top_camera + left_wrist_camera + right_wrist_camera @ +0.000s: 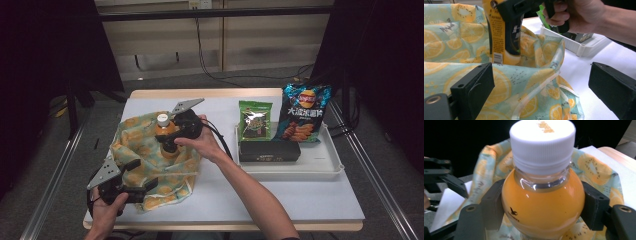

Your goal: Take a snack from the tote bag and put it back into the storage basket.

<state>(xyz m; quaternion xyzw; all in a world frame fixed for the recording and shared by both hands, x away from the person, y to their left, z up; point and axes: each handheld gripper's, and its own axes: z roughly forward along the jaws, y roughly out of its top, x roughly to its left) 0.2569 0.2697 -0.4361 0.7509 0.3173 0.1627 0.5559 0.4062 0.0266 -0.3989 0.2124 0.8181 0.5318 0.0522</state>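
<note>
Currently we have the juice bottle [165,134] standing upright over the mouth of the lemon-print cloth bag [134,150], left of centre in the high view. The right gripper [172,142] grips it from the side: in the right gripper view its two fingers [492,207] press the rounded orange shoulder of the bottle on either side, just below the white cap [542,142]. The fingers stand fairly wide, because the bottle itself fills the gap. We judge the side hold keeps the bottle vertical so it can pass through the bag opening without tipping.

The left gripper [145,189] sits at the lower left of the high view, at the near edge of the bag. In the left gripper view its fingers [475,85] are spread well apart; the bag fabric lies between and beyond them, but neither pad presses on it, so nothing is clamped. We judge it is placed there to steady or hold open the near rim.

At the right of the high view, the white tray [320,167] carries a blue chip bag [304,112], a green packet [255,120] and a black box [270,150], well apart from both grippers.
</note>
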